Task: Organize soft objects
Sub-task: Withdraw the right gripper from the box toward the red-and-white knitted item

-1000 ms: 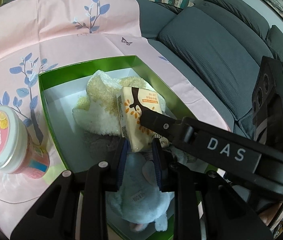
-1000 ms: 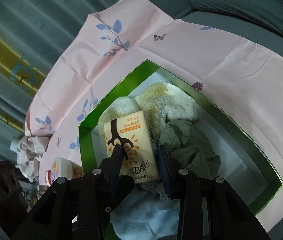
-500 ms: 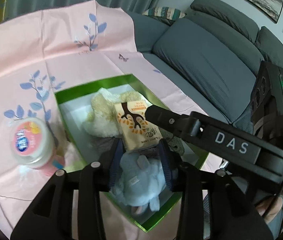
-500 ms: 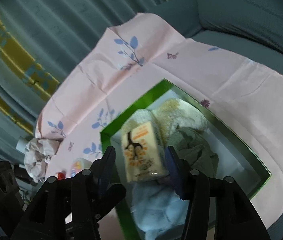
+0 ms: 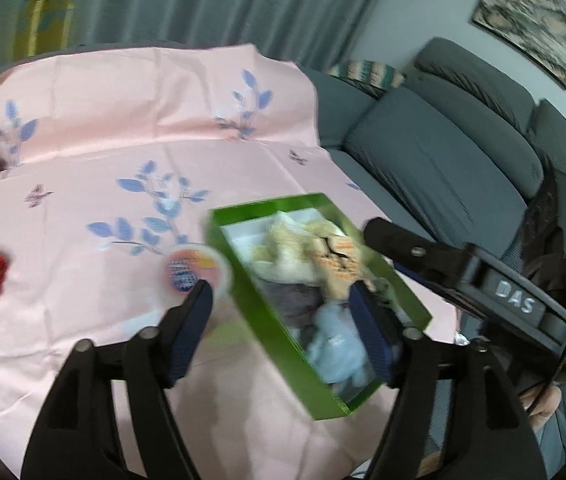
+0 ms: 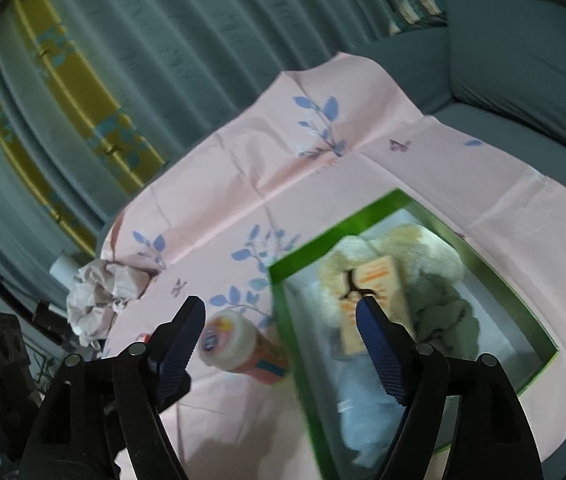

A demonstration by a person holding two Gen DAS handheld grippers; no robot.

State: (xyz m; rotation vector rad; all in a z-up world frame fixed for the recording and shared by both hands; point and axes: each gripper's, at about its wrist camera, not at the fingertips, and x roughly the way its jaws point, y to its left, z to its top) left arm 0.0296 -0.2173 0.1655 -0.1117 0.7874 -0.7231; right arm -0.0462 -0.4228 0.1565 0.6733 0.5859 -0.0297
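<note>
Pink cloth [image 5: 131, 128] over grey sofa [image 5: 435, 160] (curtains behind); both grippers' fingers just opened, empty.

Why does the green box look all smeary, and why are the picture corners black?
Left wrist view: motion blur smears the green box and the tub; the sofa bends from the fisheye lens. Right wrist view: the box is smeared too, and the curtain curves. The round lens leaves black corners.

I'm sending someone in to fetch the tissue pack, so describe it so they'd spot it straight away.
On the pink leaf-print cloth spread over the grey sofa sits an open green box. The tissue pack lies on top of the fluffy cloths inside. It is the only flat, printed thing there: cream and orange with a dark tree design.
</note>
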